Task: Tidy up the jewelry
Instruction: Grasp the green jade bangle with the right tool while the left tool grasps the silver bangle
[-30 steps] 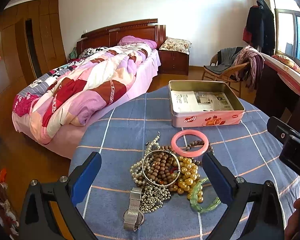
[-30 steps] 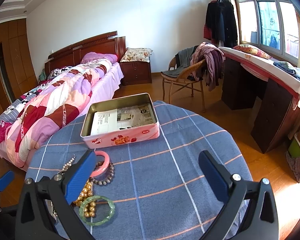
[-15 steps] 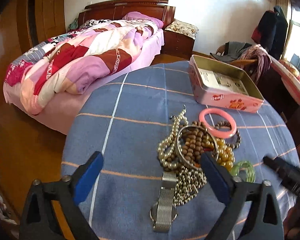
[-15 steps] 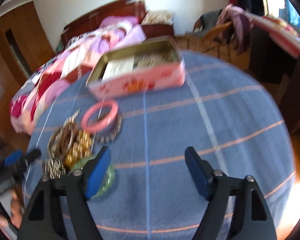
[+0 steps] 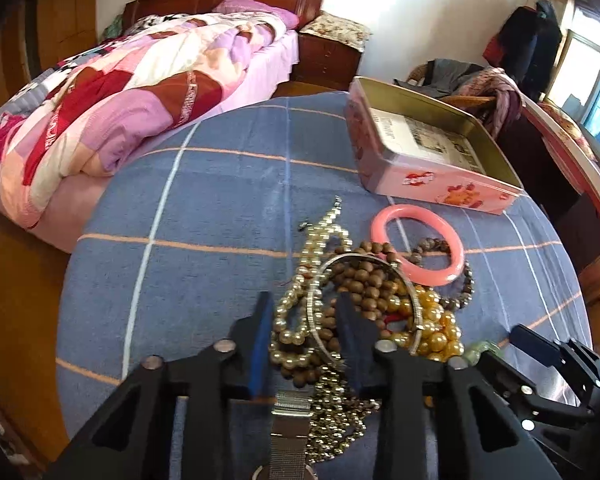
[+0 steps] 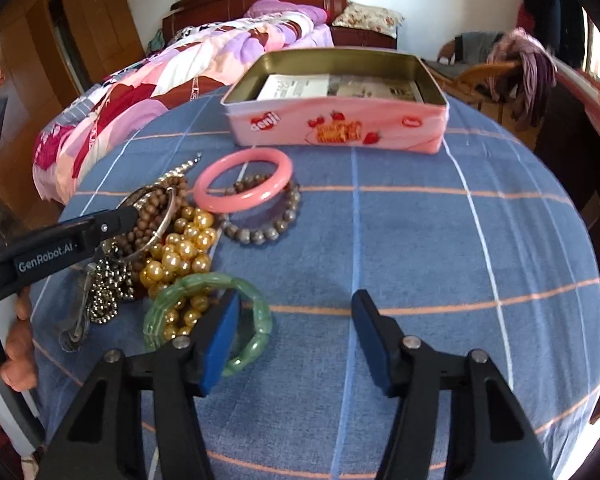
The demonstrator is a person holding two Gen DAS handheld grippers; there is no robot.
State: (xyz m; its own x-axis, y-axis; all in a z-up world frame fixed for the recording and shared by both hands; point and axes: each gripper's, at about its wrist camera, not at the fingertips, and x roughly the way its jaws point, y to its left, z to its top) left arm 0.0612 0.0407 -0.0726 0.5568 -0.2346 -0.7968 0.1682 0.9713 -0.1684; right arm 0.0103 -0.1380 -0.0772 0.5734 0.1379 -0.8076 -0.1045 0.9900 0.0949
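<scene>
On the blue checked tablecloth, a tangled heap of jewelry lies in front of an open pink biscuit tin, which has only paper inside, so the sorting seems barely begun. The left gripper has its jaws drawn narrow around the rim of a silver bangle and the pale pearl strand under it; whether they are actually pinching yet I cannot tell. The right gripper stands wide, holding nothing, with its left finger over a green jade-like bracelet.

The step in hand looks like the first pick from the heap. The next move probably calls for a firm grip and a slow lift, since the strands overlap and may drag one another along.

Counted: one tin, one pink bangle, one silver bangle, one green bracelet, one grey-brown bead bracelet, one golden pearl strand, one brown wooden bead string, one metal-mesh watch.
</scene>
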